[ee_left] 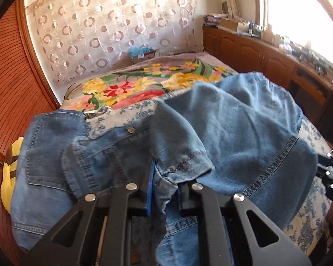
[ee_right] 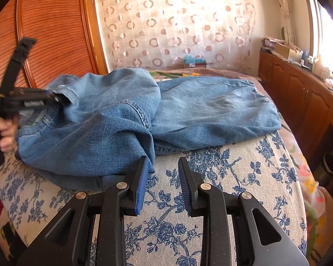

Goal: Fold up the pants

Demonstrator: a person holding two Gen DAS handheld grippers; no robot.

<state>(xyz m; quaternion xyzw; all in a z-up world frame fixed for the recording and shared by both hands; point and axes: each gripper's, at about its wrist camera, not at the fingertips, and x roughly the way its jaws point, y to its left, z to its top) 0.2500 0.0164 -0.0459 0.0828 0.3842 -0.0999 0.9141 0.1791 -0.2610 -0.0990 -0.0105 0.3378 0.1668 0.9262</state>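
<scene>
left gripper (ee_left: 165,190) was clamped narrow on a bunched fold of the jeans (ee_right: 126,119) at their waist end, pointing steeply down. right gripper (ee_right: 163,184) stood part open and empty at the near edge of the jeans, its left pad touching the denim hem, nothing between the pads. the jeans lay crumpled on the bed (ee_right: 244,166), long axis running from the left gripper rightward toward the window side. left hand (ee_right: 5,133) was the one engaged.
</scene>
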